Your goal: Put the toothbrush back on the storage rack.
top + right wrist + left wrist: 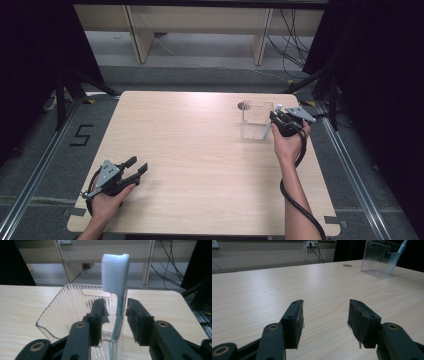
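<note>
A pale blue toothbrush (116, 270) stands bristles-up in the near corner of a clear ribbed plastic container (62, 312) at the table's far right (256, 120). My right gripper (116, 305) reaches over the container's rim, jaws apart on either side of the toothbrush handle, with a gap at each pad. From above, the right gripper (276, 120) sits at the container's right edge. My left gripper (138, 164) rests near the front left of the wooden table (200, 150), open, with nothing between its pads (325, 302). The container (378, 258) and toothbrush (401, 247) appear far off in the left gripper view.
A small round grommet (243, 105) is set in the table just behind the container. Desk legs (137, 35) and loose cables (292, 45) lie on the floor beyond the far edge. Black stands flank both sides of the table.
</note>
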Motion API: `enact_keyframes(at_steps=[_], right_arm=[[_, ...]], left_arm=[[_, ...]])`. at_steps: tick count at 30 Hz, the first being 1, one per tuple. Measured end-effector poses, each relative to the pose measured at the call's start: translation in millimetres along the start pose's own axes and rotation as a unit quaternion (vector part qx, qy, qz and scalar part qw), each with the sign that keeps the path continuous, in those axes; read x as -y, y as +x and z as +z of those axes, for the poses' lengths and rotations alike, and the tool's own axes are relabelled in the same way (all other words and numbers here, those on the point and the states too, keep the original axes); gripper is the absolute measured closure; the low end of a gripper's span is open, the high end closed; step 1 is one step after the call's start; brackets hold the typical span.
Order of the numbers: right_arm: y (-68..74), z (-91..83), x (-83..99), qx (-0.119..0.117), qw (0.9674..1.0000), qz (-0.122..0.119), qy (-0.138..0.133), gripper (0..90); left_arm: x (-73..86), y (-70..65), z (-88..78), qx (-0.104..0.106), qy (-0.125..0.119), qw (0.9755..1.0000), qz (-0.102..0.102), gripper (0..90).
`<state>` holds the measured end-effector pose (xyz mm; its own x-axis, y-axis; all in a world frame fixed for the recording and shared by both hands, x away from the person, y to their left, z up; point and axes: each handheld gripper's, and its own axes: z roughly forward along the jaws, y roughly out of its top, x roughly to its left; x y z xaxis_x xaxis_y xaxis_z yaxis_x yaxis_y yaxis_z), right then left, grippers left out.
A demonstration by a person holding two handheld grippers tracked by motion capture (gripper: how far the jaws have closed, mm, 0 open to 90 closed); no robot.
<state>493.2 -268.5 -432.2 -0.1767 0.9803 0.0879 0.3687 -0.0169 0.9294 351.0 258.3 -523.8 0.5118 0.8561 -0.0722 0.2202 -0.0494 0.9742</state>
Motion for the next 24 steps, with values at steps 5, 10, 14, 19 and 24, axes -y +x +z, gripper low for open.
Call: enact_keyframes(at_steps=[5,10,14,19,24], right_arm=[[2.4,-1.2,0.1,-0.001,0.9999,0.013,0.002,56.8],[1.0,-3.3,0.4,-0.004,0.9998,0.018,0.01,49.8],[-2.1,-5.9,1.9,-0.005,0.9999,0.001,0.013,46.9],[0.2,-13.4,5.2,-0.01,0.9993,0.021,0.028,45.1],[-1.7,-20.7,11.5,-0.013,0.9991,0.003,0.039,44.1]], left_arm=[[0.1,-0.3,0.1,0.001,-0.001,1.0,0.001,45.1],[0.0,-0.5,0.2,-0.001,0.0,1.0,0.002,45.1],[0.6,-0.6,1.9,-0.001,-0.008,1.0,0.0,45.1],[0.0,-0.4,0.3,-0.001,0.001,1.0,0.001,45.1],[0.5,-0.4,1.7,0.001,-0.006,1.0,0.0,45.0]])
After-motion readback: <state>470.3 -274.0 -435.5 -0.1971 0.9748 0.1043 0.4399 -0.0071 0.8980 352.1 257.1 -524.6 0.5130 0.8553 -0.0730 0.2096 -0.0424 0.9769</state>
